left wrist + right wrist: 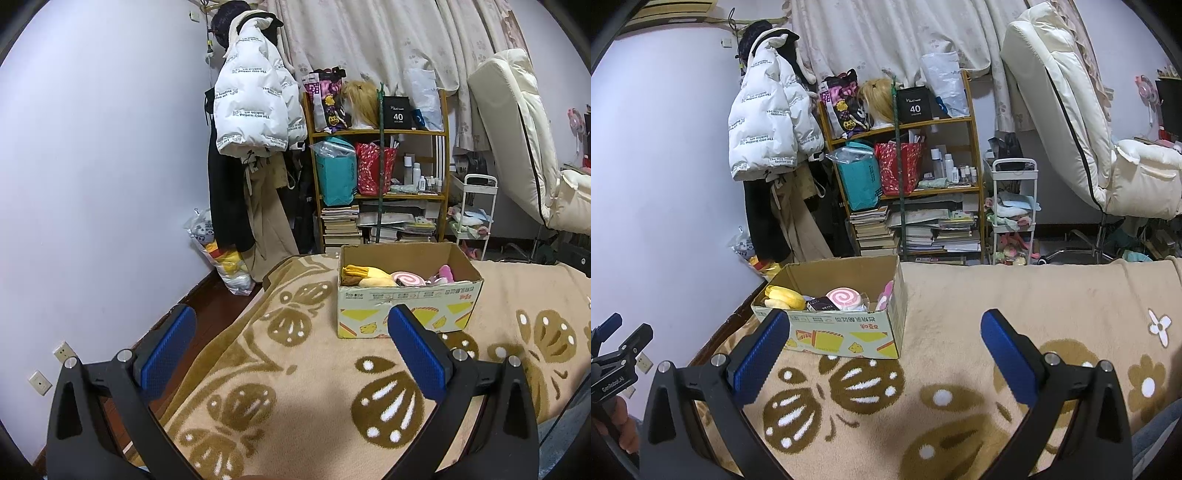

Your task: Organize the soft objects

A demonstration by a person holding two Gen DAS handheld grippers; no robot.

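Note:
A cardboard box (406, 302) stands on a beige blanket with brown butterflies (295, 369). In it lie a yellow plush (369, 276), a pink swirl lollipop plush (405, 278) and a pink plush (446, 272). My left gripper (291, 325) is open and empty, above the blanket, short of the box. In the right wrist view the box (849, 328) sits ahead to the left, with the yellow plush (785, 295) and lollipop plush (844, 298) inside. My right gripper (886, 328) is open and empty. The left gripper (613, 350) shows at the far left edge.
A wooden shelf (380, 166) with bags, bottles and stacked books stands behind the bed, beside hanging coats (251, 110). A plastic bag of plush toys (221, 254) lies on the floor by the wall. A white cart (1014, 206) and a cream recliner (1071, 110) stand to the right.

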